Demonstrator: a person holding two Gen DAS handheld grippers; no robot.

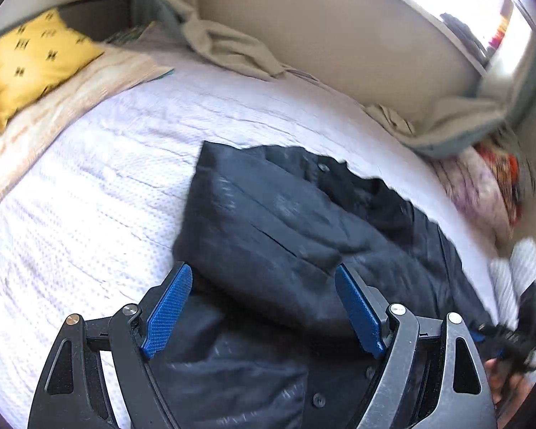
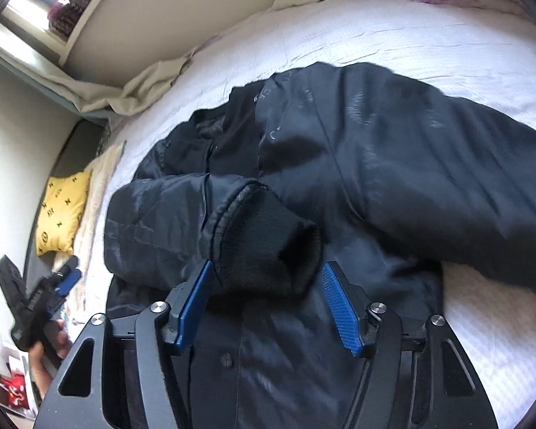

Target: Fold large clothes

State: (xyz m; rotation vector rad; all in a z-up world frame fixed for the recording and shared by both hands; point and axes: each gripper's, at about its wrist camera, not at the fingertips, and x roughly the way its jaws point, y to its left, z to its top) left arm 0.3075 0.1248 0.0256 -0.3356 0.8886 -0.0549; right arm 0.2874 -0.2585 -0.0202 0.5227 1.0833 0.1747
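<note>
Dark jacket (image 1: 268,221) lies partly folded on white textured bedspread (image 1: 89,186). In the right wrist view its long axis runs from collar end at upper left toward lower right; one sleeve is folded across the body, ribbed cuff (image 2: 268,246) pointing at the camera. Left gripper (image 1: 262,307) jaws spread wide above the fabric, holding nothing. Right gripper (image 2: 268,304) likewise spread, cuff between its blue pads, contact unclear. Yellow patterned pillow (image 1: 32,60) at bed's head; beige wall (image 1: 303,28) alongside, bright window (image 2: 28,10) above it
</note>
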